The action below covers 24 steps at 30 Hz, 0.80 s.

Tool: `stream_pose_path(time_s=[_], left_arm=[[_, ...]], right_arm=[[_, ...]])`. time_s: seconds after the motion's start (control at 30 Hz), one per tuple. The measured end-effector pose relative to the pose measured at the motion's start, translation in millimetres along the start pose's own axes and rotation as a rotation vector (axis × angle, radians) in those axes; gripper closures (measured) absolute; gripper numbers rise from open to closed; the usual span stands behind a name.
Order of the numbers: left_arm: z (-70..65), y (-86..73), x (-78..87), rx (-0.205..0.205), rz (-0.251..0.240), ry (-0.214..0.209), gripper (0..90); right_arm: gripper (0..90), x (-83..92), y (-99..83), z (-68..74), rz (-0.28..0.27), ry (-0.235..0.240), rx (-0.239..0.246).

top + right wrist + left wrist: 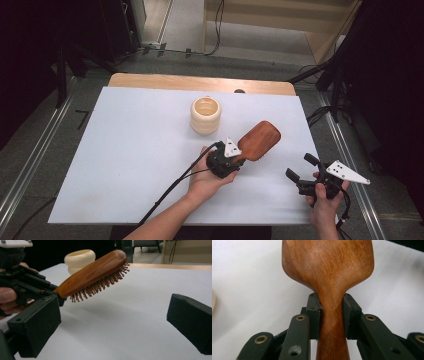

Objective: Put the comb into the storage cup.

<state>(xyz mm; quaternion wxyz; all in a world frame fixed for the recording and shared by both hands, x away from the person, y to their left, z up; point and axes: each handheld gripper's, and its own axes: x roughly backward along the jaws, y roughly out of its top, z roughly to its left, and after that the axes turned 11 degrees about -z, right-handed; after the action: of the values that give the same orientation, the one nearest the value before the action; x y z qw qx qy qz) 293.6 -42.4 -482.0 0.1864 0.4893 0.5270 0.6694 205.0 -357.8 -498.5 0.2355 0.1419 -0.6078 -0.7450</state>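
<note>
A brown wooden hairbrush (pixel 258 140) hangs tilted above the white table sheet, bristles down, with its head raised toward the far right. My left gripper (pixel 227 159) is shut on its narrow handle. In the left gripper view both pads (pixel 314 312) press the neck of the brush (pixel 328 267) just below its wide head. My right gripper (pixel 301 167) stands open near the table's front right, with nothing between its jaws. From the right gripper view, the brush (pixel 95 271) and its bristles float over the table, beyond my right gripper (pixel 112 325).
A cream ribbed cup (pixel 205 115) stands upright behind the brush, left of its head, also seen as the cup (pixel 80 258). The white sheet (pixel 125 165) covers a wooden table whose far edge (pixel 200 81) is bare. Dark stands and cables ring the table.
</note>
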Motion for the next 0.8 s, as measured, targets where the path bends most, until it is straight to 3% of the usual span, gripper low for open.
stream_pose_path(time_s=[0.13, 0.37, 0.8], left_arm=[[2.3, 1.7, 7.2, 0.005, -0.031, 0.008, 72.1], [5.8, 2.7, 21.4, 0.004, -0.071, 0.016, 72.1], [17.6, -1.8, 47.0, 0.019, -0.127, 0.054, 72.0]], right_arm=[[0.0, -3.8, 8.6, 8.8, 0.001, 0.01, -0.024], [0.0, -15.5, 16.1, 25.8, 0.015, 0.043, -0.004], [0.0, -43.8, 31.0, 49.1, 0.028, 0.09, -0.025]])
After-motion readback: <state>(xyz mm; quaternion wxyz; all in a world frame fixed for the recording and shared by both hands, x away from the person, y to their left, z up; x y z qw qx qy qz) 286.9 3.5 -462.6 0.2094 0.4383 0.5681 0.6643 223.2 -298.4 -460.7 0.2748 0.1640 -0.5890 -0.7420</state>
